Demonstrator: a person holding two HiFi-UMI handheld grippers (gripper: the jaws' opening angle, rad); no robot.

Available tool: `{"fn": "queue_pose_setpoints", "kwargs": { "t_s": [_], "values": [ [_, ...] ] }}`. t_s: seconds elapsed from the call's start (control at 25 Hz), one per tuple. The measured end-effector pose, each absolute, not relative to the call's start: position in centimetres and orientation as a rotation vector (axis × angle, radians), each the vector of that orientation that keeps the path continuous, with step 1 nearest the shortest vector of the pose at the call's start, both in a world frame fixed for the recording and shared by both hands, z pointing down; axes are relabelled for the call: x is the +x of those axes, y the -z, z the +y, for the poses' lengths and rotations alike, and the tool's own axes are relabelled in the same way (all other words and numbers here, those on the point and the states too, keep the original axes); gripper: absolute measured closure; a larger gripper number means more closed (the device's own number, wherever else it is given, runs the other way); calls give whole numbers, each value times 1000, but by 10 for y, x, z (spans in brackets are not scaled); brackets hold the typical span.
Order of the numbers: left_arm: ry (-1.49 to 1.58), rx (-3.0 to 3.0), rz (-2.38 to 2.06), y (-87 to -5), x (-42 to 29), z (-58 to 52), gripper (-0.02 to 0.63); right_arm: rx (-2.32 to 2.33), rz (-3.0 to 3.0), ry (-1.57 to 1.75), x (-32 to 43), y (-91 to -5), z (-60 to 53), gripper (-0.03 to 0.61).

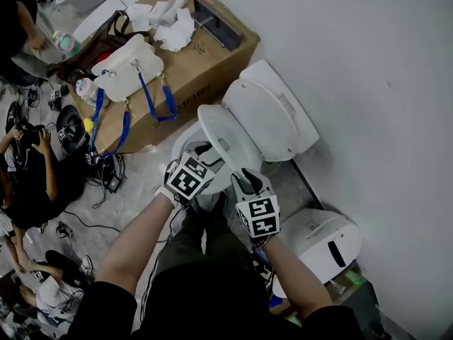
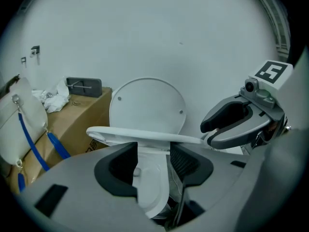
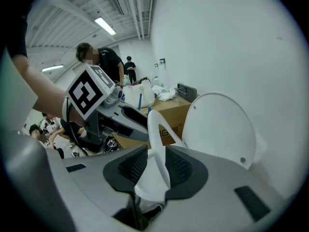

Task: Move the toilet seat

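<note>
We hold the white oval plastic toilet seat (image 2: 145, 135) half-raised, left gripper (image 2: 152, 164) and right gripper (image 3: 154, 167) both clamped on its near rim, its long axis running straight ahead toward the upright white lid (image 1: 272, 112) against the wall (image 1: 368, 62).

Head view looks down; gripper views share toilet seat (image 2: 145, 135)
</note>
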State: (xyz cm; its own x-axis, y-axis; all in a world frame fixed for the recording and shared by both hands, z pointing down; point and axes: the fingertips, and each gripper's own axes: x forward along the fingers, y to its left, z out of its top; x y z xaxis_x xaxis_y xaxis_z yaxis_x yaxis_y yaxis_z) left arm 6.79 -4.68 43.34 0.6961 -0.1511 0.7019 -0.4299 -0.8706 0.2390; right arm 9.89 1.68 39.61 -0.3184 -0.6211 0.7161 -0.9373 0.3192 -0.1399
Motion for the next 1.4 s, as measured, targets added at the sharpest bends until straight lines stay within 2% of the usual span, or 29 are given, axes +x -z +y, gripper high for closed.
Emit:
{"fn": "queue_pose_setpoints", "kwargs": {
  "t_s": [0.32, 1.4],
  "values": [
    [-961, 2541, -444, -421, 97, -61, 394, 1494, -1949, -763, 128, -402, 3, 477],
    [-781, 2657, -437, -366, 167, -101, 393, 1649, -1922, -811, 208, -380, -35, 482]
  ]
}}
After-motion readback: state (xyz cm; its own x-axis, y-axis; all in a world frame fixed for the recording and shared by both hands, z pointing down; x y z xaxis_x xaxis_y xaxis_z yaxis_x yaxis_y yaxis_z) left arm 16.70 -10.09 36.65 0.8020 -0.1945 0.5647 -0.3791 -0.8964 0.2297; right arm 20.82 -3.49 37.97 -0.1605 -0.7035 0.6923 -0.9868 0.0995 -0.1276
